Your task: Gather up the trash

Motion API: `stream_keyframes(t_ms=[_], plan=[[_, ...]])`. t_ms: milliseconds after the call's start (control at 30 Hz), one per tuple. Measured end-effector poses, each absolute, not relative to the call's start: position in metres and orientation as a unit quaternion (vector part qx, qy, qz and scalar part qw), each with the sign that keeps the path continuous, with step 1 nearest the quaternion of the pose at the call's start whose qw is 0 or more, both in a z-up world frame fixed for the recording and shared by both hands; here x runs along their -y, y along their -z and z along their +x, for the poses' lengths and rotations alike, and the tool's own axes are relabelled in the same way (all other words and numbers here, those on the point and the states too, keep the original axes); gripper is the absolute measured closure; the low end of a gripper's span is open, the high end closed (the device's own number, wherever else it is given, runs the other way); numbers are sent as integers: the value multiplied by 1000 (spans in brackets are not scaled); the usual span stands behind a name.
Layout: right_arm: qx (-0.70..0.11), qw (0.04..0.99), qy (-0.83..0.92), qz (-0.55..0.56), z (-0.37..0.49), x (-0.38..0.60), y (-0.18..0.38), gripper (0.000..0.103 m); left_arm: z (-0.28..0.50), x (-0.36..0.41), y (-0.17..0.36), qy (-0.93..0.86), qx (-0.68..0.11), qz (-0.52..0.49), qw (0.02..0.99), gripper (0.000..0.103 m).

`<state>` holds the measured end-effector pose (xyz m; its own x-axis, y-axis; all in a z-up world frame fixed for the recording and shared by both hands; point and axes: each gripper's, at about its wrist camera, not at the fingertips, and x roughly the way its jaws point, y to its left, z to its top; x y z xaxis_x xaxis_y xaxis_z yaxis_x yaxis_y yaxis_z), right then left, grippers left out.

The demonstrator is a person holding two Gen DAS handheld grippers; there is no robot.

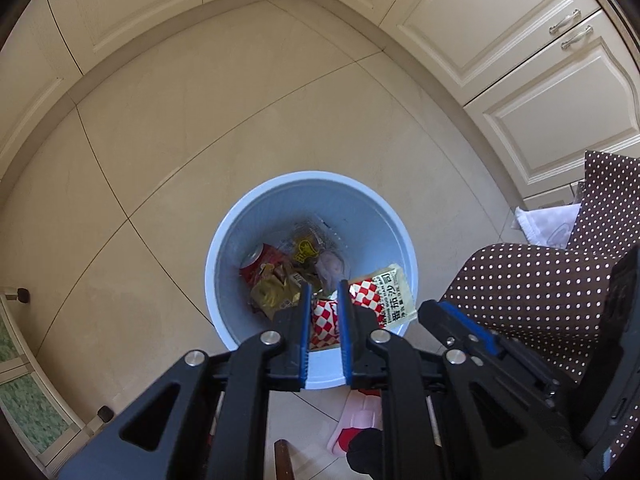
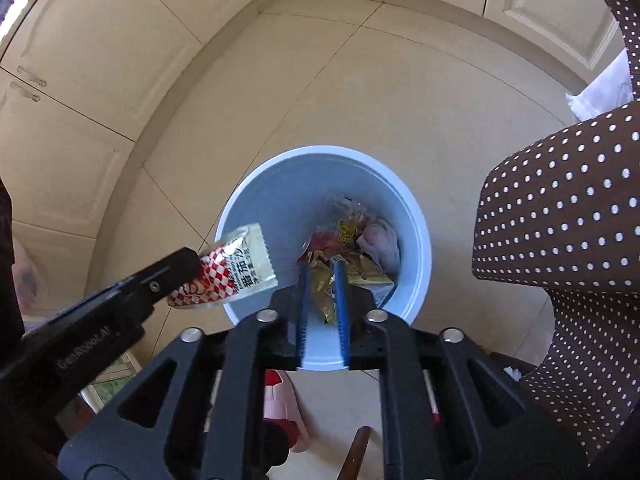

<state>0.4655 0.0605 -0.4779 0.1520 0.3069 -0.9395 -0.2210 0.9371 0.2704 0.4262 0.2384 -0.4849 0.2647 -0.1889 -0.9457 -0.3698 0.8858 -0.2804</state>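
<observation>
A light blue trash bin [image 1: 240,224] [image 2: 256,192] stands on the tiled floor, holding a red can [image 1: 256,260], yellow wrappers [image 1: 276,292] and crumpled pink paper [image 1: 332,268]. My left gripper [image 1: 325,286] [image 2: 188,268] hangs over the bin's near rim with a red-and-white checkered ketchup packet [image 1: 384,300] [image 2: 236,268] between its narrowly parted fingers. My right gripper [image 2: 320,266] is over the bin with its fingers slightly apart and nothing between them; it also shows in the left wrist view [image 1: 448,316].
Cream cabinets [image 1: 500,40] line the walls around a corner. A brown polka-dot cloth [image 1: 540,288] [image 2: 560,220] hangs at the right. A pink and red slipper [image 1: 356,424] lies on the floor below the grippers. A white cloth [image 1: 548,224] lies by the cabinets.
</observation>
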Motion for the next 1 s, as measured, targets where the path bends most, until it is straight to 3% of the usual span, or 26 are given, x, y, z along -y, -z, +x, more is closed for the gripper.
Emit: stream_keyframes(t_ms=[67,167,300,367,467,533,633,1000], plan=[[-624,762,-174,33,463,-55,474,75,425,-238,486,-57,-605,-230,760,91],[-619,765,-173,33,462,-52,468,75,428,-235,485,-51,-606,-229,760,90],[-613,771,-171,33,459,-47,456,62,427,-234,481,-32,-610,-233,757,87],[-607,776,-171,29,457,-43,449,62,424,-233,476,-27,-608,-231,759,87],[-599,782,-170,25,453,-40,435,62,419,-233,467,-30,-604,-225,764,74],[-594,786,-169,23,450,-38,427,61,413,-235,459,-35,-598,-224,769,60],[-584,794,-170,10,442,-36,410,60,401,-236,441,-41,-591,-212,777,49],[-464,866,-177,-64,360,-18,278,51,326,-205,304,-74,-490,-120,860,28]])
